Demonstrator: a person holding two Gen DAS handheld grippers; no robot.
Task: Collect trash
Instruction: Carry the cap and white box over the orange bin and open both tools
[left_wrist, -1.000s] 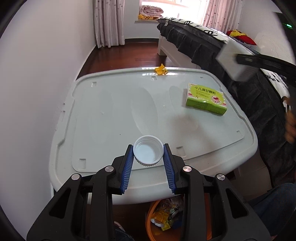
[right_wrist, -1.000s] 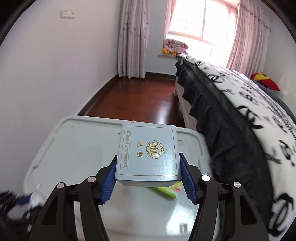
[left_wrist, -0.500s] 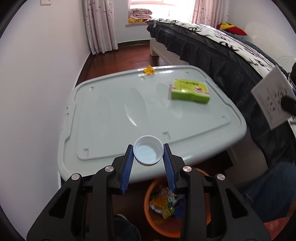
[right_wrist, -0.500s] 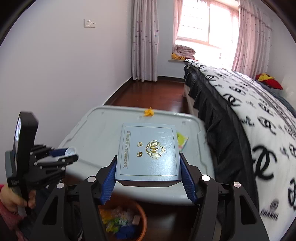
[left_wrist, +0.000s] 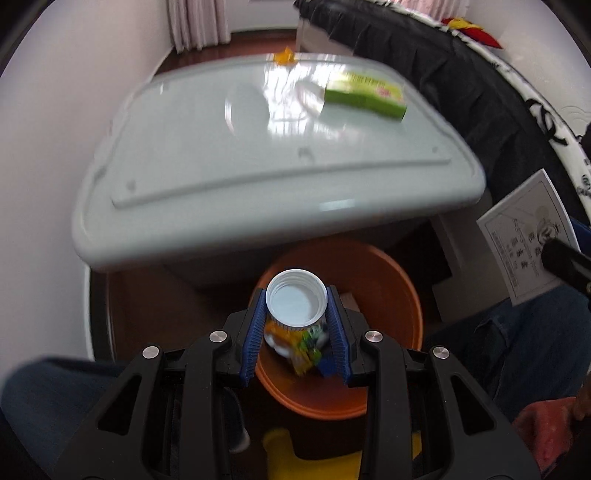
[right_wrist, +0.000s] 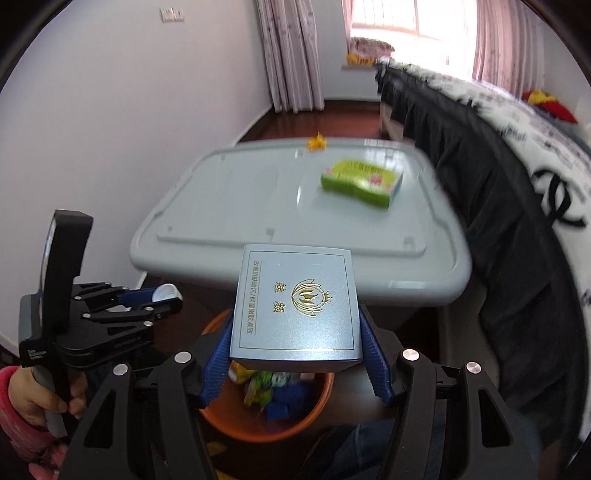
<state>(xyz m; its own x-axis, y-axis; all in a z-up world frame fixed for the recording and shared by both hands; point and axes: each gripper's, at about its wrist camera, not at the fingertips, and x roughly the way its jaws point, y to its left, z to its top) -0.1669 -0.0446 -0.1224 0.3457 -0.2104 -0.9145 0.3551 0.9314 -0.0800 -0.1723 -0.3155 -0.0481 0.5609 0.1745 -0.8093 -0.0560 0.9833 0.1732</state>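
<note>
My left gripper (left_wrist: 296, 317) is shut on a white bottle cap (left_wrist: 296, 301), held over the orange bin (left_wrist: 384, 280) on the floor. The same gripper (right_wrist: 162, 295) with the cap (right_wrist: 167, 292) shows at the left of the right wrist view. My right gripper (right_wrist: 295, 350) is shut on a pale blue box with gold print (right_wrist: 297, 302), above the orange bin (right_wrist: 280, 424), which holds several wrappers. The box's white underside (left_wrist: 524, 236) appears at the right of the left wrist view. A green box (left_wrist: 364, 94) (right_wrist: 360, 181) and a small orange scrap (left_wrist: 284, 56) (right_wrist: 317, 142) lie on the grey lid (left_wrist: 221, 155) (right_wrist: 229, 206).
A white wall runs along the left. A bed with a black skirt and patterned cover (right_wrist: 517, 155) stands close on the right. A person's legs in jeans (left_wrist: 517, 343) and a hand in a pink sleeve (right_wrist: 26, 410) are near the bin. Dark wood floor (right_wrist: 332, 114) lies beyond.
Both grippers have drawn back off the grey lid and tipped downward, still holding the cap and the blue box. The orange bin has come fully under them.
</note>
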